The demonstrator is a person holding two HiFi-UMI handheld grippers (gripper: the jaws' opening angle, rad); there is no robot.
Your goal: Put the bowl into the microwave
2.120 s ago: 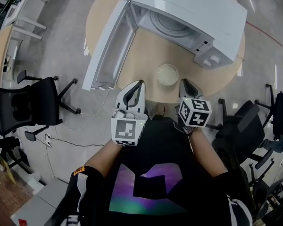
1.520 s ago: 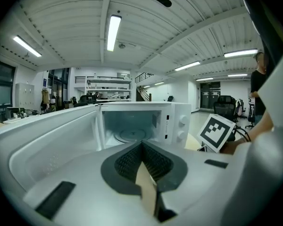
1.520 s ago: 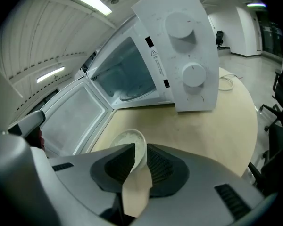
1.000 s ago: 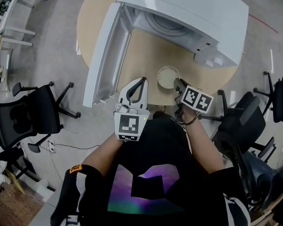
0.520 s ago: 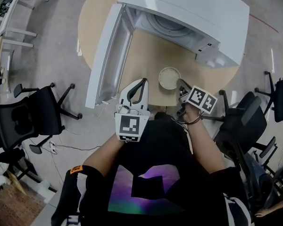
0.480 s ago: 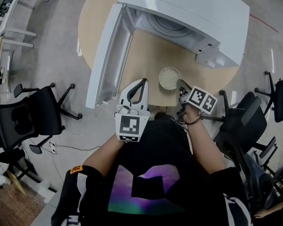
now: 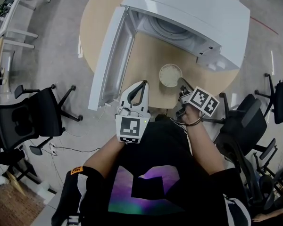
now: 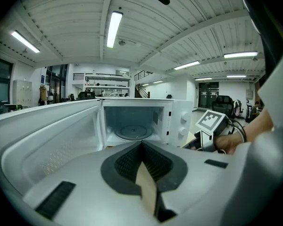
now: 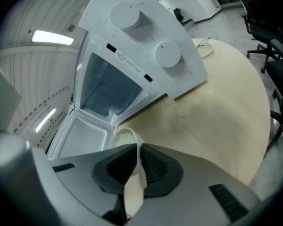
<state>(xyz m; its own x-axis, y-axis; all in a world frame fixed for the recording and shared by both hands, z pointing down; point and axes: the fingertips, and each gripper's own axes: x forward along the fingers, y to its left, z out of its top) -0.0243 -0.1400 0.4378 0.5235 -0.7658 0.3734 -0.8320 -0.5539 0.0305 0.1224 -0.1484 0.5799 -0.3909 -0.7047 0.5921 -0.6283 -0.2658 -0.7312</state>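
1. Whereas the right gripper (image 7: 181,82) had stood just short of the bowl (image 7: 170,74) two seconds before, its tips were now on the rim, at the side nearest the person.
2. Right gripper view: the jaws were pressed onto the thin bowl wall, one pad inside and one outside. I read this as a pinch on the rim.
3. The pale, shallow bowl was on the round wooden table (image 7: 146,55), in front of the open microwave (image 7: 198,13) and well short of its cavity. Whether it had left the tabletop could not be told.
4. The left gripper (image 7: 142,83) had hardly moved. It hovered over the near table edge, left of the bowl and apart from it. Its jaws were pressed together with nothing between them, and it pointed at the cavity.
5. The microwave door (image 7: 108,60) hung fully open to the left, and the glass turntable (image 8: 132,132) was bare.
6. Judgement: the reach looked finished and the grasp made, so the lift and carry into the cavity remained. A one-sided rim pinch might let the bowl tip, so the carry called for a level wrist.
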